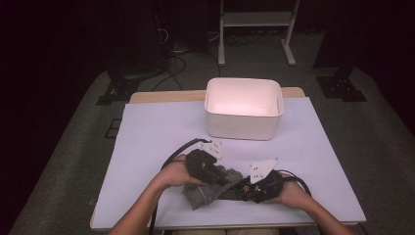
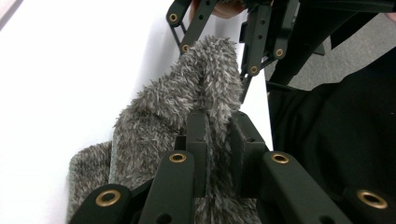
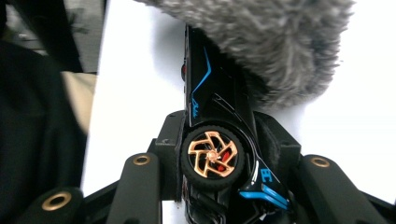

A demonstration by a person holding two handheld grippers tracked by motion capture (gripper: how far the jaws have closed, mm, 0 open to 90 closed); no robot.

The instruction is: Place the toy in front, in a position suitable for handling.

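Grey and fuzzy, the sock (image 1: 208,190) lies at the near edge of the bench (image 1: 147,142), with its open end lifted between the two tools. In the left gripper view its pile is bunched between the black jaws, so the left tool (image 2: 215,140) is clamped on the sock's cuff. The right tool (image 3: 219,154) is clamped on the toy car (image 3: 219,121), a black model with blue trim and a copper-coloured wheel (image 3: 213,156). The car's far end meets the fuzzy fabric; whether it is already inside the opening cannot be told from these views.

From the high view, the left tool (image 1: 208,166) and the right tool (image 1: 254,188) sit close together over the sock, both hands low on the pale sheet. The white bin (image 1: 243,108) stands well apart at the far side, upright and apparently with nothing in it.

The step in hand looks like feeding the car into the sock, or drawing it out. To do it well, the left tool should hold the cuff high and taut so the mouth stays open, not collapsed on itself. The right tool should move the car along the sock's length, nose first, without twisting, since the wheels could snag in the long pile. A firm grip at the wheel arch is wise, as the glossy body may slip. Keeping the sock's toe resting on the bench gives the fabric something to pull against.
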